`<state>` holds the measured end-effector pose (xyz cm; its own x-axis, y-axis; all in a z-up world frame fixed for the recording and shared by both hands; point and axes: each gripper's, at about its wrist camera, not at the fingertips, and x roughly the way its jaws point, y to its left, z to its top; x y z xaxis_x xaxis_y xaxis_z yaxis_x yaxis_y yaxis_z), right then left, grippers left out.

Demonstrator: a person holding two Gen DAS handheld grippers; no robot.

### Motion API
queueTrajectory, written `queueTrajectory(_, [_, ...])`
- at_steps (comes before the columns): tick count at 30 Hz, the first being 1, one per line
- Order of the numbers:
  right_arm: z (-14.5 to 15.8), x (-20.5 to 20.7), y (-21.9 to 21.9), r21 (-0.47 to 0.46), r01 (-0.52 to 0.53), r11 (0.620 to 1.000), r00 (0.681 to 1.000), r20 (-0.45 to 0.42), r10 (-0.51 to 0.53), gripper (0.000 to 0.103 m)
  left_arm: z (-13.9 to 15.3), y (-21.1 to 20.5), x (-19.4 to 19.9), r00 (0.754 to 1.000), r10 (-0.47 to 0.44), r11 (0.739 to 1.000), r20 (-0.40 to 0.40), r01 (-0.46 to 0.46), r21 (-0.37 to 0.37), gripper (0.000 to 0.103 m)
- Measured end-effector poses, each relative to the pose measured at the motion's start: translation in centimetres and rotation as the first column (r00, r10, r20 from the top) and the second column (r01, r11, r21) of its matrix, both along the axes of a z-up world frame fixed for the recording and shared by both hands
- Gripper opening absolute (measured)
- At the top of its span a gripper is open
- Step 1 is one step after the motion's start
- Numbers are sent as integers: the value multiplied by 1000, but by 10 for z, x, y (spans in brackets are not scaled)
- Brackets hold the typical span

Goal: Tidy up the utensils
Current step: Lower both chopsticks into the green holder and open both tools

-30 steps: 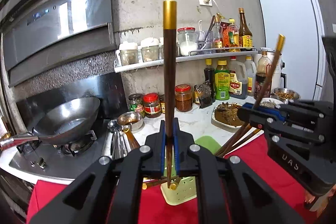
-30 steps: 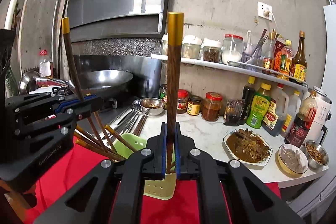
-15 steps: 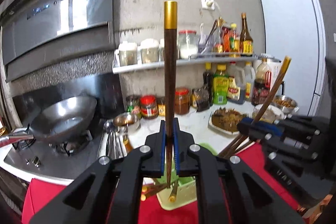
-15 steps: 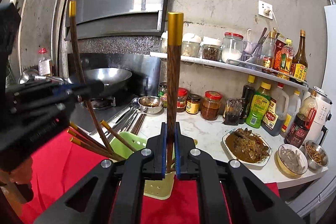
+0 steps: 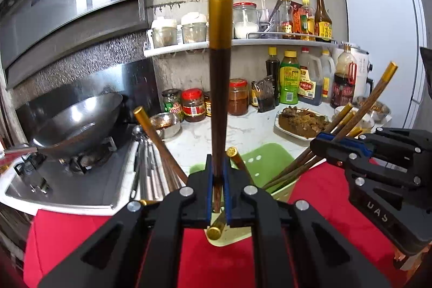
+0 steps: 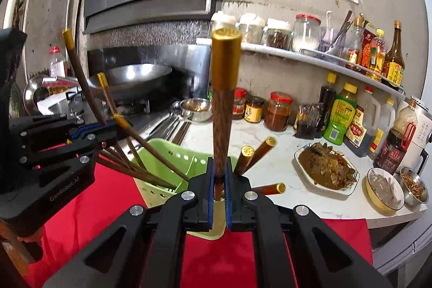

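Observation:
My left gripper (image 5: 218, 190) is shut on a dark wooden chopstick with a gold cap (image 5: 219, 88), held upright. My right gripper (image 6: 218, 196) is shut on a like chopstick (image 6: 223, 109), also upright. Both hang just above a green perforated holder (image 5: 266, 158), which also shows in the right wrist view (image 6: 172, 155), standing on a red cloth (image 5: 81, 234). Several more gold-capped chopsticks (image 6: 121, 147) lean in the holder. The right gripper shows at the right of the left wrist view (image 5: 337, 145), and the left gripper at the left of the right wrist view (image 6: 91, 131).
A wok (image 5: 78, 123) sits on the stove at left. Metal utensils (image 5: 151, 161) lie beside the stove. Jars, sauce bottles (image 5: 290, 77) and a plate of food (image 5: 302, 123) crowd the white counter. A wall shelf (image 5: 243, 42) holds more jars. A fridge (image 5: 378, 31) stands right.
Both grippers have moved down and closer to the green holder, each still holding its chopstick. The holder and its leaning chopsticks now look larger and nearer.

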<state>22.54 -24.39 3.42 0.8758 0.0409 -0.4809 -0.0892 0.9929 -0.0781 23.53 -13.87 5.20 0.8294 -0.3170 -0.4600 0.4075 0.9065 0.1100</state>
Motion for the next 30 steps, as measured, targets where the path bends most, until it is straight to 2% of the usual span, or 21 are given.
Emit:
queueTrajectory(3, [2,-2,-4,25,1,1000,1000,2,-2,9,2,-1,-1,1000,-10,1000,-15,10,-5,6])
queueTrajectory(6, [9,-9,-6,34,3,999,1000,21,-4,19,8,-1,-5,1000,1,1000,19,-1,9,8])
queueTrajectory(8, [14,-15,-5,25,6,1000,999,37,-6,36,15,1,-8,1000,4,1000,28,-4,-5,14])
queueTrajectory(10, [21,-22,-4,14,14,1000,998,62,-15,45,24,3,-13,999,4,1000,42,-3,-20,31])
queueTrajectory(13, [35,-38,-4,22,19,1000,995,93,-21,46,39,8,-24,997,11,999,77,-7,-42,41])
queueTrajectory(18, [57,-74,-2,16,25,1000,990,136,-27,47,67,21,-55,991,16,998,130,-7,-70,42])
queueTrajectory(21, [61,-98,-1,24,28,999,990,141,-31,47,72,32,-77,989,36,997,146,-26,-70,44])
queueTrajectory(27, [43,-139,1,67,50,996,992,113,-58,47,50,52,-119,990,82,996,119,-77,-44,46])
queueTrajectory(30, [26,-161,5,89,58,994,994,82,-66,47,31,64,-135,992,101,994,70,-99,-38,46])
